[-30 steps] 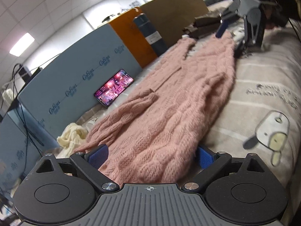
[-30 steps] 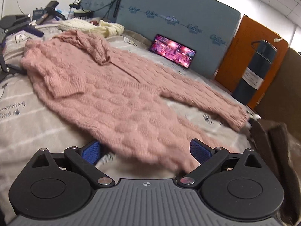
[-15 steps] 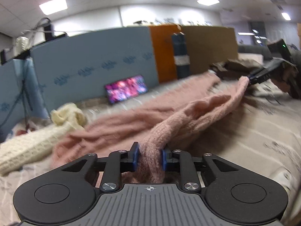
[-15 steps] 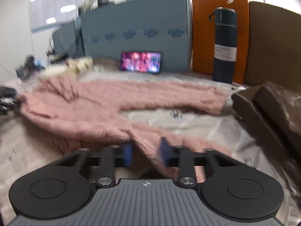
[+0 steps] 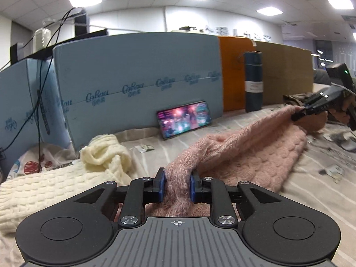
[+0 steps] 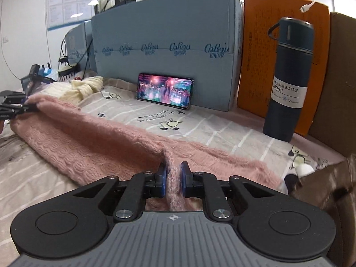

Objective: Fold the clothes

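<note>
A pink knitted sweater (image 5: 251, 155) lies on the striped bedsheet, with one edge lifted and stretched between my two grippers. My left gripper (image 5: 176, 183) is shut on a bunch of its knit. It shows far left in the right wrist view (image 6: 13, 109). My right gripper (image 6: 173, 179) is shut on the sweater's (image 6: 93, 142) other end. It shows at the far right of the left wrist view (image 5: 311, 109). The sweater's body hangs and drapes onto the sheet below the lifted edge.
A cream knitted garment (image 5: 66, 178) lies to the left. A phone (image 6: 164, 91) with a lit screen leans on a blue foam board (image 6: 164, 33). A dark vacuum bottle (image 6: 287, 77) stands at the back right. Brown clothing (image 6: 329, 191) sits at the right.
Both grippers went from open over the flat sweater to shut on it. They have lifted one edge off the sheet and hold it taut between them.
</note>
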Demonstrator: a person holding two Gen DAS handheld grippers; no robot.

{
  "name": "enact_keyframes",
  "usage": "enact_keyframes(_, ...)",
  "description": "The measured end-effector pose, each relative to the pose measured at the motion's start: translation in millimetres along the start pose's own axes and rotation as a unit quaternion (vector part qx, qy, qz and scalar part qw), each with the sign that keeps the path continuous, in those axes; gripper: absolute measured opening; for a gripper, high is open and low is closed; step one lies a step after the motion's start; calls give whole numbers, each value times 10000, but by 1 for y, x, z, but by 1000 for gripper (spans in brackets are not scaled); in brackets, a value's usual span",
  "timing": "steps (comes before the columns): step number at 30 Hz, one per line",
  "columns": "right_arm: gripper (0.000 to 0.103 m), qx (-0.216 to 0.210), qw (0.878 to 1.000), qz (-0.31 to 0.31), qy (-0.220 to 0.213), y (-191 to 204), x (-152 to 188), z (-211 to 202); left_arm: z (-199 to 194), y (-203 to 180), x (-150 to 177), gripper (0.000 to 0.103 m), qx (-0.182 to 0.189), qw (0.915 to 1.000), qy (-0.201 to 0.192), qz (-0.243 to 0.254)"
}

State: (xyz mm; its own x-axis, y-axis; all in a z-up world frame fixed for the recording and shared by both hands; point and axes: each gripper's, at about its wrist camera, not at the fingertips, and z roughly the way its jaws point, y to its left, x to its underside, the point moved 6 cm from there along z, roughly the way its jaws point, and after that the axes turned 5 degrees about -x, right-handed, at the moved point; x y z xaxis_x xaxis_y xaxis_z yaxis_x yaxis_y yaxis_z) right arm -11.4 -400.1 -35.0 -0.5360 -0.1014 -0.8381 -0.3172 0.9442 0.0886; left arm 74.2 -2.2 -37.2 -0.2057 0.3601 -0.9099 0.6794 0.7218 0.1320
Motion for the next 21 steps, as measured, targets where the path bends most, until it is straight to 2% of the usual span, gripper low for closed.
enact_keyframes(3,12,23,9999,10,120,-9,-3,11,19,7,2,27,-124,9996,246,-45)
enact_keyframes(5,19,69,9997,64,214,-15,-2,18,29,12,2,42,-349,9987,315,-210)
enact_keyframes(7,42,155,9994,162,268,-22,2,18,35,18,2,51,-581,9966,325,-488)
enact_keyframes(9,45,231,9989,295,292,-30,8,14,36,21,1,55,-734,9949,284,-630)
enact_keyframes(11,48,286,9979,515,254,-39,17,5,38,20,-1,61,-962,9936,292,-516)
enact_keyframes(14,50,336,9942,1021,79,-50,33,-13,44,13,-1,64,-1271,9910,339,-259)
enact_keyframes(16,45,466,9900,1327,-92,-53,43,-21,50,11,-3,64,-1414,9890,368,-230)
enact_keyframes(18,37,656,9868,1460,-261,-51,49,-26,49,14,-6,64,-1315,9899,323,-416)
enact_keyframes(19,25,693,9865,1446,-340,-49,50,-28,47,16,-7,64,-1237,9905,288,-529)
enact_keyframes(21,11,819,9879,1233,-459,-43,46,-30,41,19,-11,64,-1016,9918,171,-758)
